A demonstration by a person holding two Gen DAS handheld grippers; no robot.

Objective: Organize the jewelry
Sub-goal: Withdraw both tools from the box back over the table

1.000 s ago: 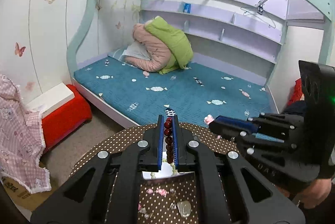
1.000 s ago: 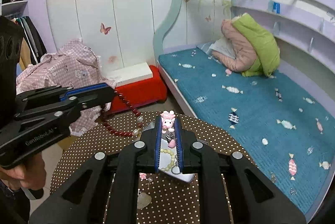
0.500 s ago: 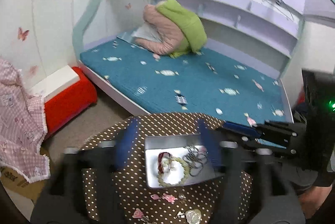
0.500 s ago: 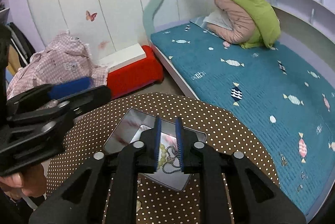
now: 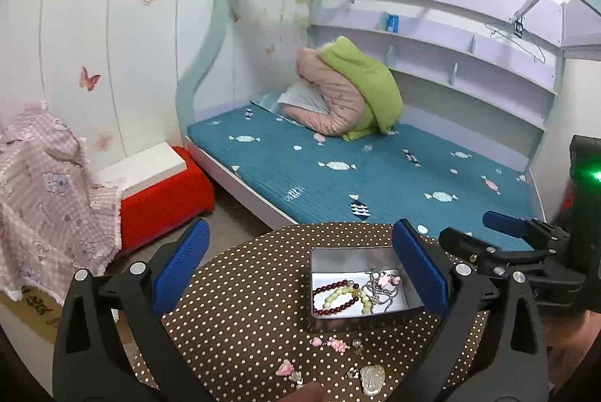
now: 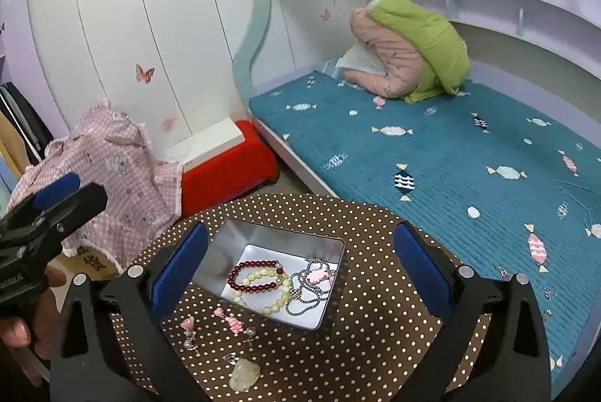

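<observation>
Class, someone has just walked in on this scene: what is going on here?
A person holds two grippers over a dotted table. Both the left gripper and the right gripper have just opened, empty. A red bracelet, a pale bracelet and a chain lie in the tin. Small charms wait outside.

tin: open, silver, frame centre
bracelets: dark red, pale green, inside tin
chain necklace: pink charm, tin's right side
</observation>
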